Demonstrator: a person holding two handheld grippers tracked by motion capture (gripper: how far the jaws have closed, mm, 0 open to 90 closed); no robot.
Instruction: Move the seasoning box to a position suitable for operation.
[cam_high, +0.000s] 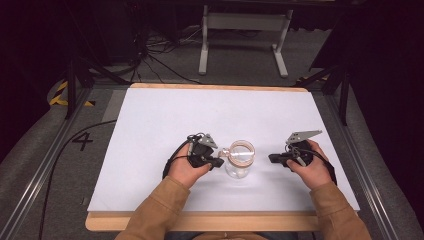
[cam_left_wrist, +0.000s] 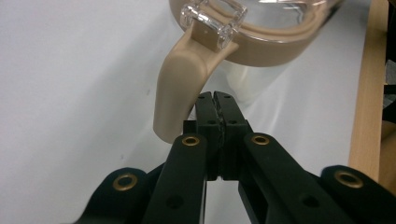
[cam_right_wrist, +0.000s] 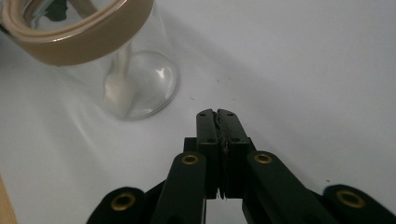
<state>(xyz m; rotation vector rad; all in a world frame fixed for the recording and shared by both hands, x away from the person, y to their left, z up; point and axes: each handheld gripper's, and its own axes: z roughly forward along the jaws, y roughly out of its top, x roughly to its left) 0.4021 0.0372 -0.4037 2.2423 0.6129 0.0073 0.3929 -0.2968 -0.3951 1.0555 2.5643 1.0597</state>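
On the white counter (cam_high: 165, 115), a clear glass jar (cam_high: 239, 161) with a tan rim stood between the two hands, near the person's edge. The high view gave the layout: left hand-held gripper (cam_high: 216, 162) tipped in toward the jar's left side, right hand-held gripper (cam_high: 272, 158) pointing at it from the right, a gap of bare counter between them. The left gripper view brought out what the overhead could not: a tan clasp lever (cam_left_wrist: 175, 95) hanging down from a clear hinge piece (cam_left_wrist: 212, 21) on the jar's rim, with the left jaws pressed together just beside it, tips right at the lever; whether they touched it could not be told. The right gripper view showed the jar's round glass base (cam_right_wrist: 140, 88) and the tan band (cam_right_wrist: 88, 35), with the right jaws also together and empty, well short of the glass.

Both hands (cam_high: 186, 170) wrapped their grips from behind, orange-brown sleeves (cam_high: 155, 212) coming in from the bottom, and a black cable (cam_high: 172, 157) looped beside the left wrist. Beyond the counter stood a white frame (cam_high: 245, 37), with cables across grey floor.
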